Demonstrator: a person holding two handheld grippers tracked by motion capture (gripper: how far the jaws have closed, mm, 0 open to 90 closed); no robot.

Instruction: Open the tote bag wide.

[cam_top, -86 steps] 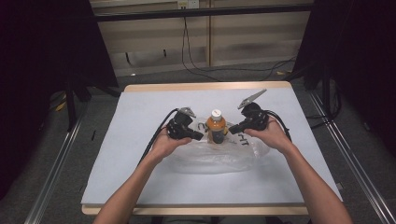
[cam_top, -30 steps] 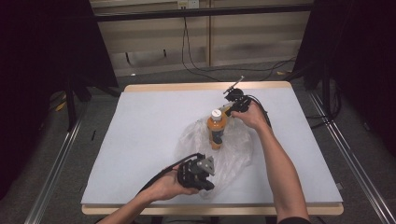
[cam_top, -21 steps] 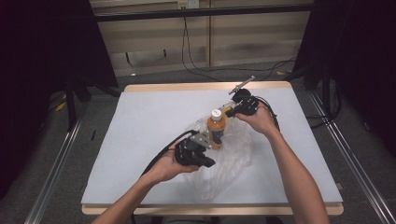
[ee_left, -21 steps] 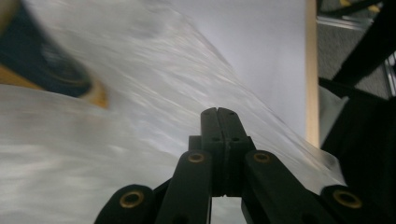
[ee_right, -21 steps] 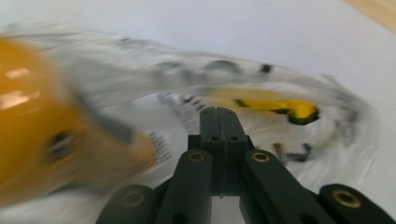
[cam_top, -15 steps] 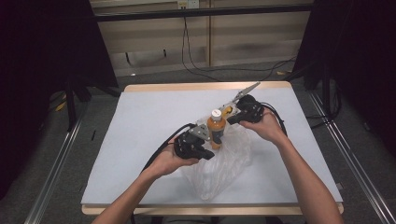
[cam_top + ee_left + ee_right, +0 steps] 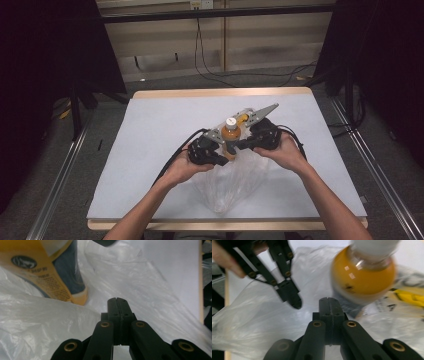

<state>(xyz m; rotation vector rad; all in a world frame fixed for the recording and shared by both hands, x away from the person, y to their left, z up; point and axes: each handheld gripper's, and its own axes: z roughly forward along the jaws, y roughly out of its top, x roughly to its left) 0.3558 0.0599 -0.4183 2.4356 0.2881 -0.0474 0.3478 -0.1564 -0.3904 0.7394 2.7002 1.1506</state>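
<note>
Standing upright near the middle of the table (image 7: 150, 125), the orange drink bottle (image 7: 230, 136) with its white cap sits at the far end of a clear plastic bag (image 7: 227, 182), whose crumpled film spreads from the bottle toward the near edge. Whether the bottle stands on the film or with its base inside the bag's mouth I cannot tell. The left gripper (image 7: 216, 156) is just left of the bottle's base and the right gripper (image 7: 241, 145) just right of it, so the two close in on the bottle from either side. In the left gripper view, the left gripper's jaws are pressed together with nothing visible between them, their tip low over the film beside the foot of the bottle's label; in the right gripper view, the right gripper's jaws are likewise closed and empty, pointing at the film below the bottle's rounded shoulder, with the left gripper farther off at the upper left. Judged from this, the bagging looks only partly done: bottle and bag are together, but most of the bag lies slack and flat on the near side, not drawn up around the bottle. What is left, it seems, is to catch the bag's edge and pull the film over or around the bottle, which neither closed gripper is yet placed to do.
</note>
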